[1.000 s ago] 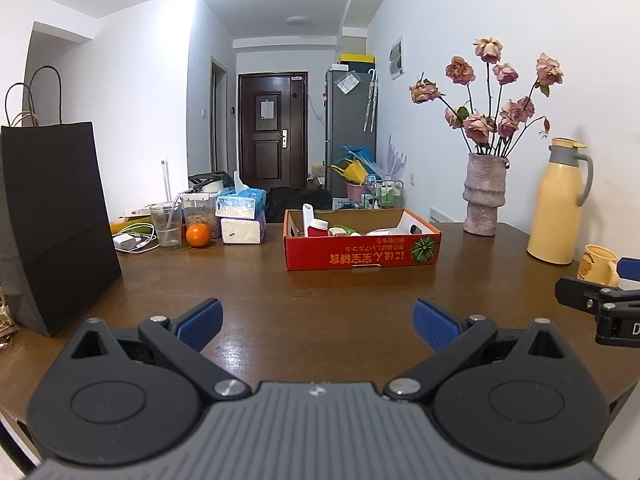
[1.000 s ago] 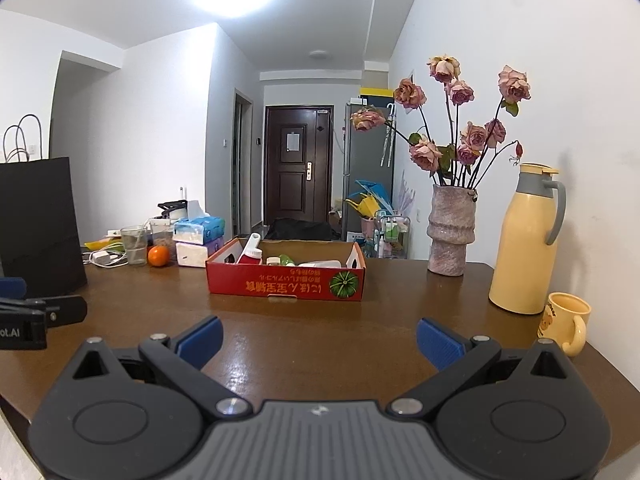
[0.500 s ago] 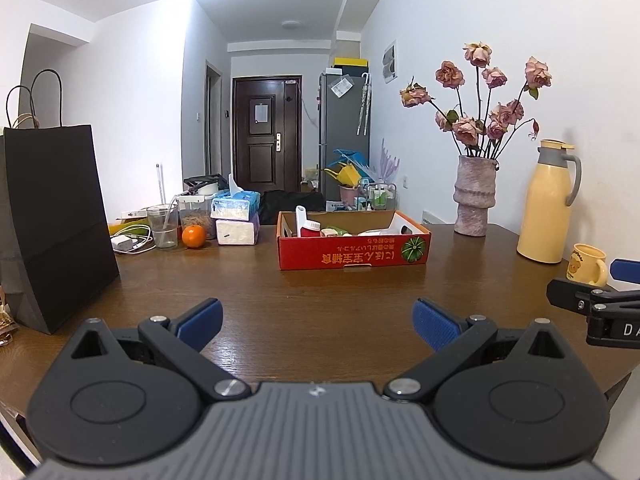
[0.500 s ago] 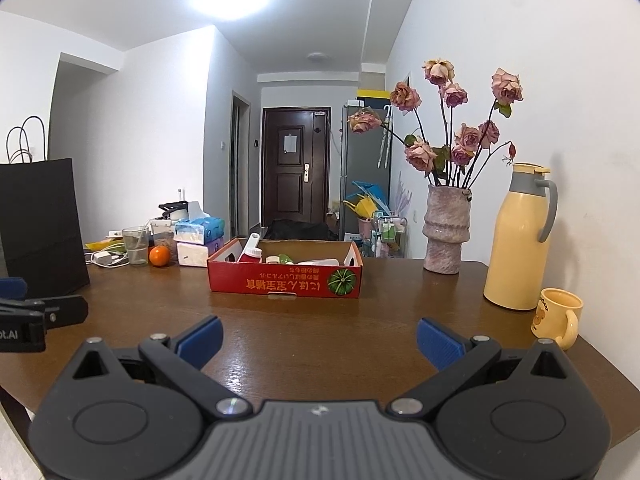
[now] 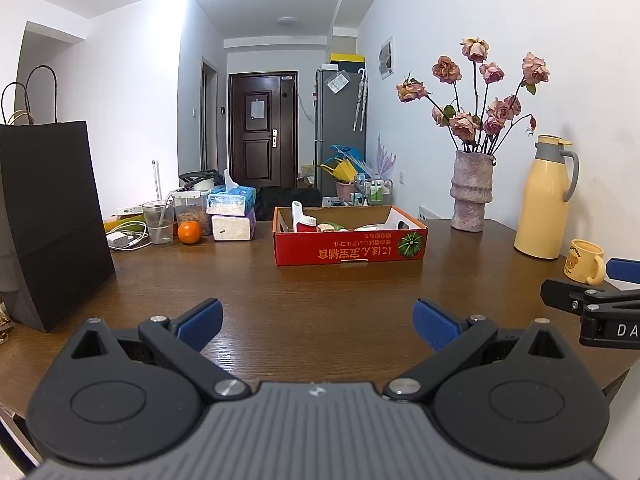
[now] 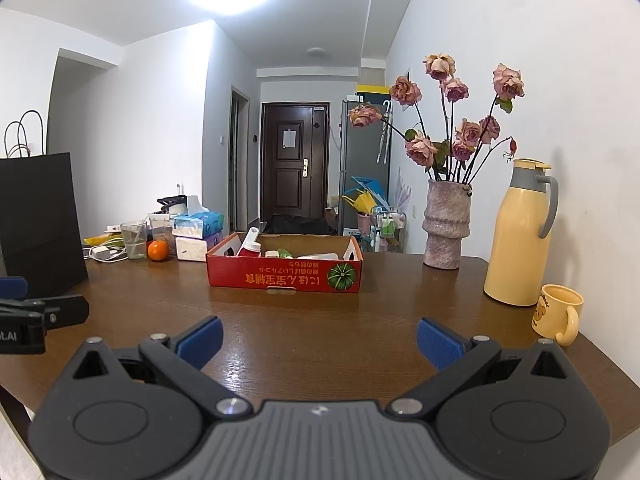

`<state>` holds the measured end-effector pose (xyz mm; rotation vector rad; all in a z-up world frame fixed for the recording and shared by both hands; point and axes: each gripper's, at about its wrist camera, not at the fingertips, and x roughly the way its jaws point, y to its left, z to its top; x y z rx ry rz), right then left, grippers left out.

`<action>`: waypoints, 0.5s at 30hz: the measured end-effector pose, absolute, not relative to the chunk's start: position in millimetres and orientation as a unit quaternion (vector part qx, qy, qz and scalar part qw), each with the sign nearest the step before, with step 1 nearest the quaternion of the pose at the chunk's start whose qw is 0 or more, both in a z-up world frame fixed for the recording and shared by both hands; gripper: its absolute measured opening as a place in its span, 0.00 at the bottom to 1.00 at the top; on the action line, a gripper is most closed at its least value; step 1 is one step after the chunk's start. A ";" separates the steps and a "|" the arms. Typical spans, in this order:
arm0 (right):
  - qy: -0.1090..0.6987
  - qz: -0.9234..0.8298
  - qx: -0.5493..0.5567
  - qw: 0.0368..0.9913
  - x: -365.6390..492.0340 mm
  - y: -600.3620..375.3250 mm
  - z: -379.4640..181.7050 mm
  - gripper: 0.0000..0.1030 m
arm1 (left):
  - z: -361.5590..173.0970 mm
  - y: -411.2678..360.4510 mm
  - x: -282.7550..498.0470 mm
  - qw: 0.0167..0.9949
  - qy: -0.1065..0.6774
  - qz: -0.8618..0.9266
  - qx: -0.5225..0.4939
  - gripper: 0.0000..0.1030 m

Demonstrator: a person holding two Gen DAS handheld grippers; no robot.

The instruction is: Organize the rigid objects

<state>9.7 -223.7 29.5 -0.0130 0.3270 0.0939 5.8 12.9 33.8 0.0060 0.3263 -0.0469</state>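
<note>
A red cardboard box (image 5: 350,249) (image 6: 284,276) sits in the middle of the brown table (image 5: 260,300) and holds a red-capped white bottle (image 5: 304,222) (image 6: 250,246) and other small items. My left gripper (image 5: 316,322) is open and empty, held over the table's near edge, well short of the box. My right gripper (image 6: 318,338) is also open and empty, at about the same distance from the box. Each gripper shows at the edge of the other's view: the right one on the right (image 5: 592,304), the left one on the left (image 6: 36,312).
A black paper bag (image 5: 48,220) stands at the left. A glass (image 5: 158,222), an orange (image 5: 189,232) and tissue packs (image 5: 232,216) sit at the back left. A vase of dried roses (image 6: 446,224), a yellow thermos (image 6: 518,236) and a yellow mug (image 6: 558,314) stand along the right wall.
Both grippers have drawn back slightly from the table; the box and the other objects look a little smaller. Both stay open.
</note>
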 end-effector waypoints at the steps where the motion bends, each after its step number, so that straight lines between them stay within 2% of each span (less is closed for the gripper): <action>1: 0.163 0.047 -0.007 0.986 9.7 -223.7 29.5 1.00 | 33.5 12.6 6.2 0.986 0.163 -0.023 0.003 1.00; 15: 0.163 0.047 -0.006 0.985 10.2 -223.5 29.1 1.00 | 34.2 12.7 6.7 0.986 0.163 -0.023 0.002 1.00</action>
